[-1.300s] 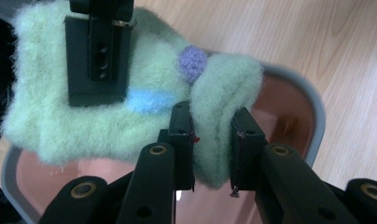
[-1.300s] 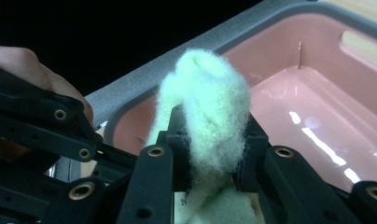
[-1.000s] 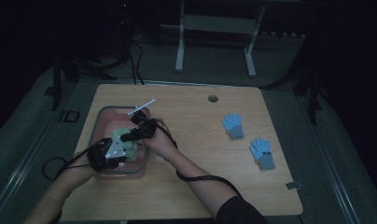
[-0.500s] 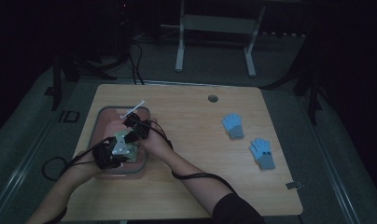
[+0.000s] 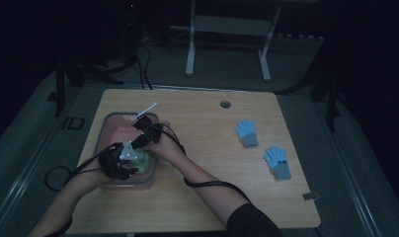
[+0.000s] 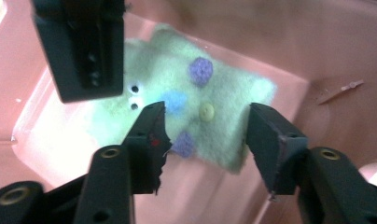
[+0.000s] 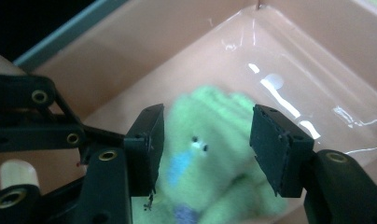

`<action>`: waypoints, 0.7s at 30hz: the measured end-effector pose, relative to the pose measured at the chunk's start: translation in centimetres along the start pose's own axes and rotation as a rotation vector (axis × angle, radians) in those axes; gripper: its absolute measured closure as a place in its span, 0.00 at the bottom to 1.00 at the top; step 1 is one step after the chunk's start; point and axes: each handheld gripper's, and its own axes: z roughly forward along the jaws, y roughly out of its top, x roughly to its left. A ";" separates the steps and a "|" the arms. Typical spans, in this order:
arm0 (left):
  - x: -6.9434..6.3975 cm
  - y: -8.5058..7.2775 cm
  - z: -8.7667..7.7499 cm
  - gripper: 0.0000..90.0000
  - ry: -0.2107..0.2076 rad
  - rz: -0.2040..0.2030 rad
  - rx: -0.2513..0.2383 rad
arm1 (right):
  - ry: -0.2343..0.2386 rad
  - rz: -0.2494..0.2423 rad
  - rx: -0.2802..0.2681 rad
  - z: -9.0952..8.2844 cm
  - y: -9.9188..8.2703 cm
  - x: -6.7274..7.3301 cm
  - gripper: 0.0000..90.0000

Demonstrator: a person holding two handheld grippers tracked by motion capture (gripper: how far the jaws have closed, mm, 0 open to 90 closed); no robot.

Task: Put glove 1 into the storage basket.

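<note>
Now that both tools [image 5: 119, 160] [image 5: 144, 129] just opened, green glove [image 6: 191, 116] lying free in pink tub [image 5: 119, 129], nothing gripped; drop-off looks done.

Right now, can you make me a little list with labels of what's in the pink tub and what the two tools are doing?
Tub: pink tub on the wooden table, toward its left side
Inside: green glove with googly eyes, blue and purple pom-poms and a button, lying flat on the bottom
Left tool: over the glove, jaws have just been opening, pads apart from it
Right tool: over the glove, jaws have just been opening, not pressing it
Elsewhere: two blue gloves on the right of the table
</note>
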 end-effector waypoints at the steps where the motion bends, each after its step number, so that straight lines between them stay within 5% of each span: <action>1: -0.1 0.1 -0.1 0.50 0.001 -0.006 -0.005 | -0.003 0.000 -0.006 -0.2 0.0 0.0 0.48; 7: -0.1 0.5 -0.7 0.41 0.036 -0.080 -0.049 | 0.003 0.001 -0.059 -2.2 -0.3 -0.3 0.46; 14: 0.3 1.2 -1.6 0.17 0.033 -0.182 -0.103 | 0.028 -0.009 -0.092 -4.9 -1.2 -0.7 0.33; 21: -0.2 2.6 -1.6 0.08 0.025 -0.210 -0.140 | 0.060 -0.022 -0.108 -6.5 -2.7 -1.1 0.23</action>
